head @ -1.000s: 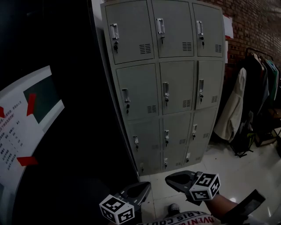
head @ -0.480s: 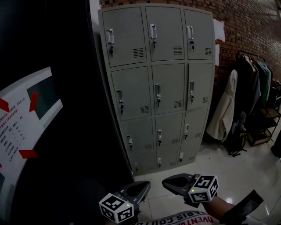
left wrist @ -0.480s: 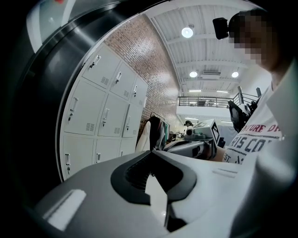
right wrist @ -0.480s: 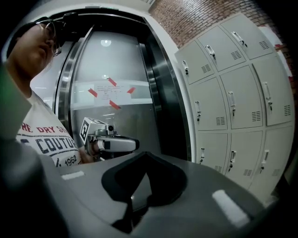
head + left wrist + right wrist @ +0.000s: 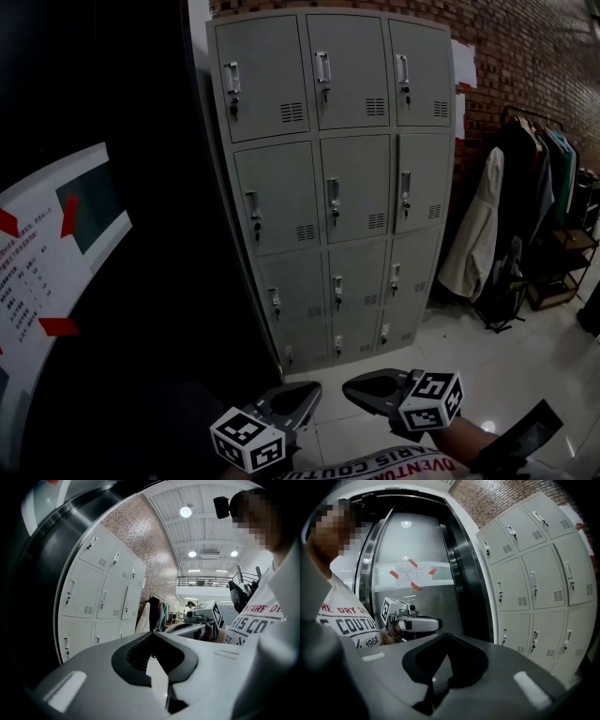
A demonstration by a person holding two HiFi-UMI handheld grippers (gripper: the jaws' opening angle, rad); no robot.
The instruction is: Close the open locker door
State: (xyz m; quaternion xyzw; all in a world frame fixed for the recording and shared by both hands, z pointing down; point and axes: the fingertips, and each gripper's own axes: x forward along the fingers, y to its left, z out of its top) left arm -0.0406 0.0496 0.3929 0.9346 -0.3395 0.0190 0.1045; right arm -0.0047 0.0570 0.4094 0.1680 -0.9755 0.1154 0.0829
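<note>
A grey bank of lockers [image 5: 333, 178] stands against the wall, three columns wide, with small handled doors. Each door looks nearly flush from here. The right door in the second row [image 5: 419, 183] shows a darker seam along its left edge. Both grippers hang low by the person's torso, well short of the lockers. My left gripper [image 5: 314, 390] [image 5: 151, 633] is shut with nothing in it. My right gripper [image 5: 349, 385] [image 5: 446, 634] is also shut and empty. The lockers [image 5: 101, 590] [image 5: 534, 578] appear in both gripper views.
A dark metal door frame [image 5: 159, 234] fills the left, with a white notice [image 5: 52, 272] taped in red. Right of the lockers are a brick wall [image 5: 525, 56] and a rack of hanging coats [image 5: 511, 216]. The floor [image 5: 487, 366] is glossy pale tile.
The head view has swung slightly, so the lockers sit further left and a little lower in view. Both grippers stay low and shut, almost where they were.
</note>
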